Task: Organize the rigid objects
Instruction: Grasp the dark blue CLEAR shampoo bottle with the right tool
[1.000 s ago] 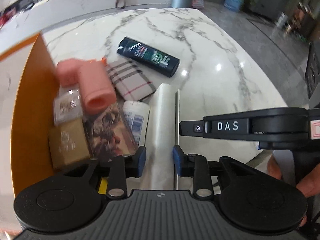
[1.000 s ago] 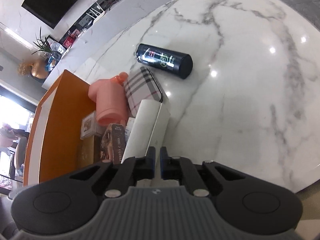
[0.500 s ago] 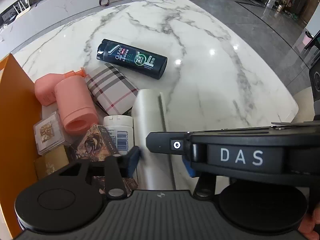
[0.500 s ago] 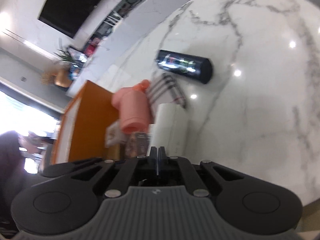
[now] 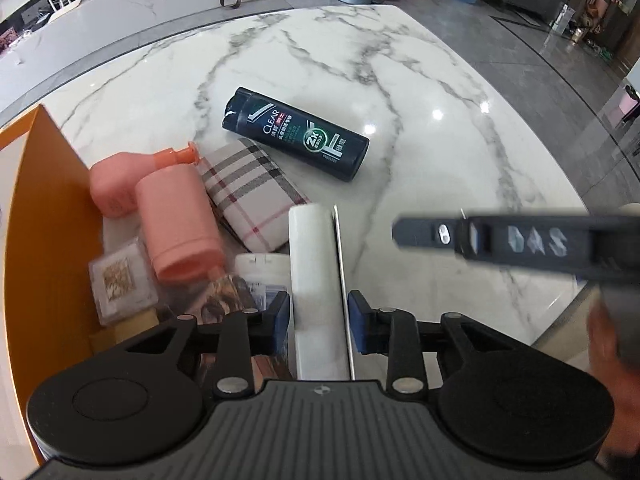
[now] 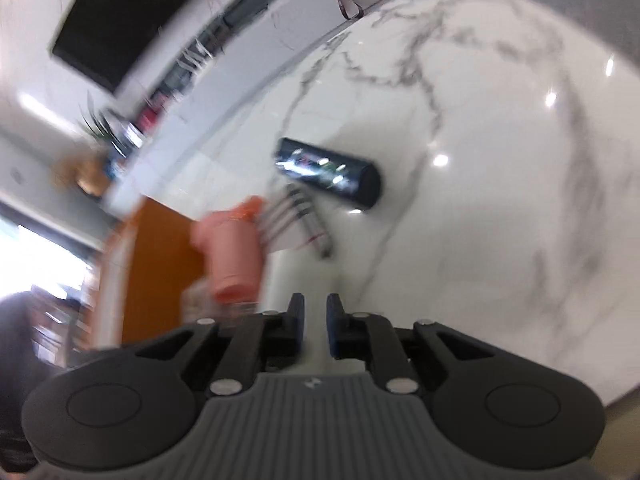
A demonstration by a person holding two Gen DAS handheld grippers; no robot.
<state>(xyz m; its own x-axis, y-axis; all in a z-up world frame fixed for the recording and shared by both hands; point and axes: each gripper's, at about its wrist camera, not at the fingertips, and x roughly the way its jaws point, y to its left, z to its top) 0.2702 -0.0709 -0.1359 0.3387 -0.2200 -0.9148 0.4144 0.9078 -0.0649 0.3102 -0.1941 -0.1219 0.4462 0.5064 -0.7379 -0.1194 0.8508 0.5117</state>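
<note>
1. The left hand-held gripper (image 5: 319, 322) straddles a white roll (image 5: 316, 280). Its jaws have just been closing. The left pad sits right against the roll's side, while a thin gap shows between the right pad and the flat edge strip along the roll, so the pads do not pinch it.
2. The right hand-held gripper (image 6: 316, 326) stands slightly spread with nothing between its pads; its jaws have just been opening. In the left wrist view it appears blurred at the right, above the desk (image 5: 460, 160) and clear of the roll.
3. The roll lies on the desk pointing away from the camera, beside a small white bottle (image 5: 262, 270) on its left.
4. Left of these sit a pink pump bottle (image 5: 176, 224), a plaid case (image 5: 254, 194), a clear little box (image 5: 120, 280) and other small boxes, all against the wall of an orange box (image 5: 44, 216).
5. A dark shampoo bottle (image 5: 296, 134) lies on its side farther out on the desk, apart from the cluster.
6. Half a second ago the right hand-held gripper was pressed shut and crossed in front of the left one, just over the roll; now it is off to the right, and the right wrist view is more blurred.
</note>
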